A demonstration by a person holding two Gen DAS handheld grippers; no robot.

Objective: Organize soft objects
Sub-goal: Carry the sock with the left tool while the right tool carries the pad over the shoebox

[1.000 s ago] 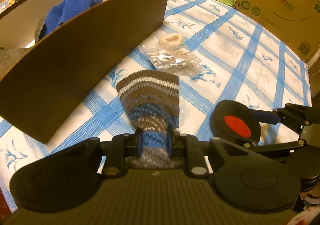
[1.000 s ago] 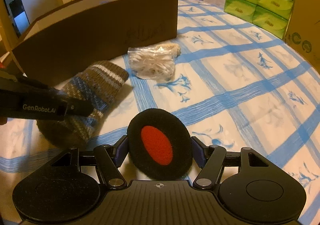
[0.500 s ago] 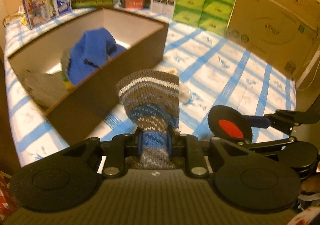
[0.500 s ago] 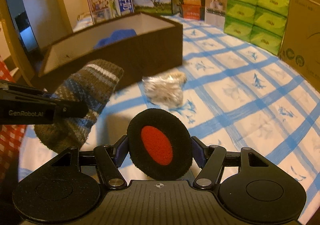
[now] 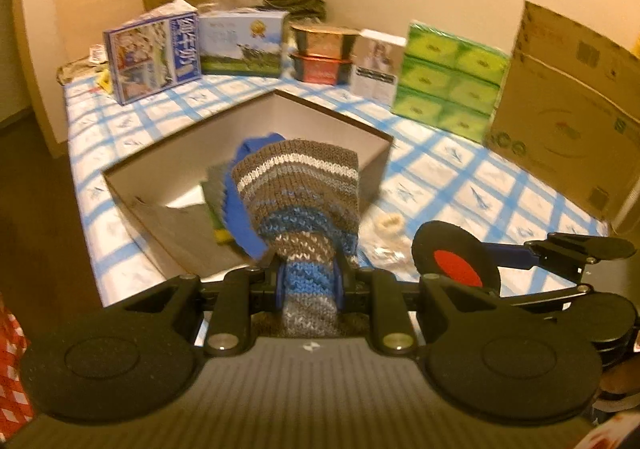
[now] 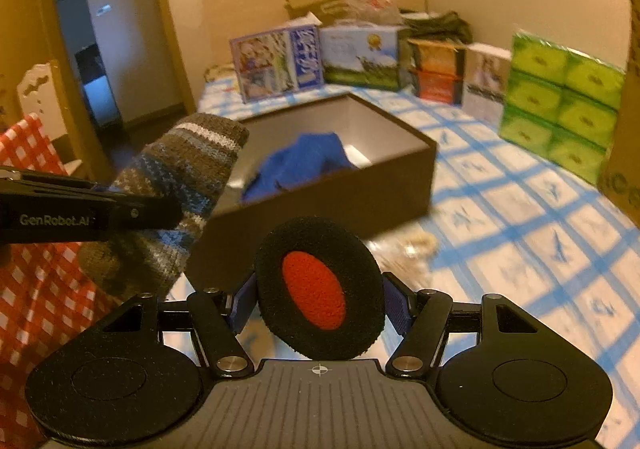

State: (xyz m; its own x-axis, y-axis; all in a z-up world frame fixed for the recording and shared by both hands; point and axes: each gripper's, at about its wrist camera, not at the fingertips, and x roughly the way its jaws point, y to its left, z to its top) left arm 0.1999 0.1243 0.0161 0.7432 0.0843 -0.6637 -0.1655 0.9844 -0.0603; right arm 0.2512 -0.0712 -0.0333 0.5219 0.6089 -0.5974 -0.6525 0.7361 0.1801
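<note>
My left gripper (image 5: 309,281) is shut on a striped brown, grey and blue knitted sock (image 5: 298,189) and holds it in the air in front of the open brown box (image 5: 372,135). The sock also shows at the left of the right wrist view (image 6: 176,185). My right gripper (image 6: 318,303) is shut on a round black pad with a red centre (image 6: 316,289), also seen in the left wrist view (image 5: 454,259). The box (image 6: 360,189) holds a blue cloth (image 6: 304,161) and grey cloth (image 5: 214,185).
A clear bag of cotton swabs (image 5: 384,249) and a cream ring (image 5: 390,223) lie on the blue-checked sheet (image 5: 460,189) right of the box. Green tissue packs (image 5: 448,85), a large cardboard box (image 5: 568,101) and several printed boxes (image 5: 156,53) line the back.
Both grippers have risen well above the sheet with their loads. The box interior now shows from above, and the sock hangs in front of it.
</note>
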